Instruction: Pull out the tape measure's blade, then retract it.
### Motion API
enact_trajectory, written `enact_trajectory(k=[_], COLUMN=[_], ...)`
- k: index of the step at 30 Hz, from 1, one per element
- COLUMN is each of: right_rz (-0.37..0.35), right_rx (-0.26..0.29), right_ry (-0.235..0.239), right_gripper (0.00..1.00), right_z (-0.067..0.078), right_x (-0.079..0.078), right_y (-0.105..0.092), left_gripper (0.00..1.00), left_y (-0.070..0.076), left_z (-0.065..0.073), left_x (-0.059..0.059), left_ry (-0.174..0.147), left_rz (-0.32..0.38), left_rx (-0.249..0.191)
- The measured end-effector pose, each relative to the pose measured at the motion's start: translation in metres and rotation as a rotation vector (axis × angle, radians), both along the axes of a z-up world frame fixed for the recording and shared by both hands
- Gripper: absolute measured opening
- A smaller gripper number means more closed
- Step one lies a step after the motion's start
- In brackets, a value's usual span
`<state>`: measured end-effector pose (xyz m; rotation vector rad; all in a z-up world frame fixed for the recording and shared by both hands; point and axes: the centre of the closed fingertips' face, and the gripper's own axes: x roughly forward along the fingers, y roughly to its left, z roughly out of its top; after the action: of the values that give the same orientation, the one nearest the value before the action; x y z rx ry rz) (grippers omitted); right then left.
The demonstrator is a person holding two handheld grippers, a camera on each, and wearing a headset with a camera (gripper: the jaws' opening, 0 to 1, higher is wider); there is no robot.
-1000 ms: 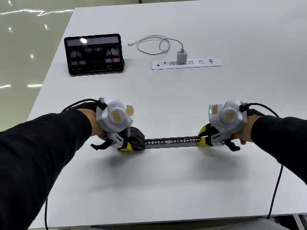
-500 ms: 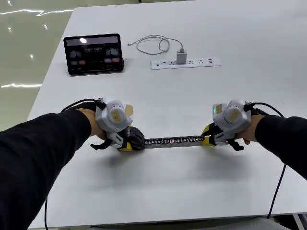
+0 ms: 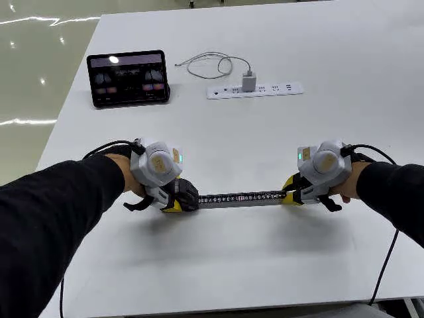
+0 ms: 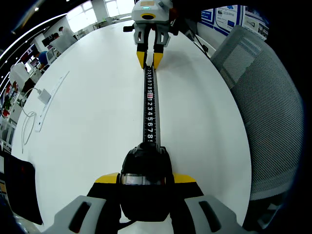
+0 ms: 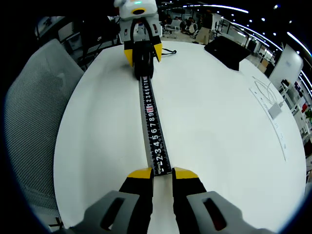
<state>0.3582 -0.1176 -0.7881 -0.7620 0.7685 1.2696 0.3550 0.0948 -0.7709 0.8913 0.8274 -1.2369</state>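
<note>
A black tape measure case (image 3: 184, 195) rests on the white table (image 3: 265, 146), and my left gripper (image 3: 173, 202) is shut on it (image 4: 145, 180). Its black blade with white numerals (image 3: 240, 197) runs flat to the right along the table. My right gripper (image 3: 291, 195) is shut on the blade's end (image 5: 162, 170), its yellow-tipped fingers (image 5: 139, 174) pinching the tip. In the left gripper view the blade (image 4: 150, 105) stretches away to the right gripper (image 4: 149, 56); in the right gripper view the blade (image 5: 151, 124) leads back to the case (image 5: 142, 56).
A dark tablet (image 3: 128, 77) stands at the back left of the table. A white power strip (image 3: 255, 89) with a plugged charger and coiled cable (image 3: 212, 63) lies behind the grippers. A grey mesh chair (image 4: 263, 92) stands past the near table edge.
My right gripper has moved further right with the blade's end, so more blade is out. The left gripper and case have stayed put.
</note>
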Motion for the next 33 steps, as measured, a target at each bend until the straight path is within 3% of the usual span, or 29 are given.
enact_trajectory(k=[33], right_rz=[-0.041], right_rx=[-0.02], right_ry=[0.006], right_gripper=[0.1], right_z=[0.003], right_x=[0.0], right_y=[-0.029], left_gripper=[0.35], left_y=[0.0], left_z=[-0.001], left_x=[0.001], left_ry=[0.0], left_rz=[0.003], left_rx=[0.0])
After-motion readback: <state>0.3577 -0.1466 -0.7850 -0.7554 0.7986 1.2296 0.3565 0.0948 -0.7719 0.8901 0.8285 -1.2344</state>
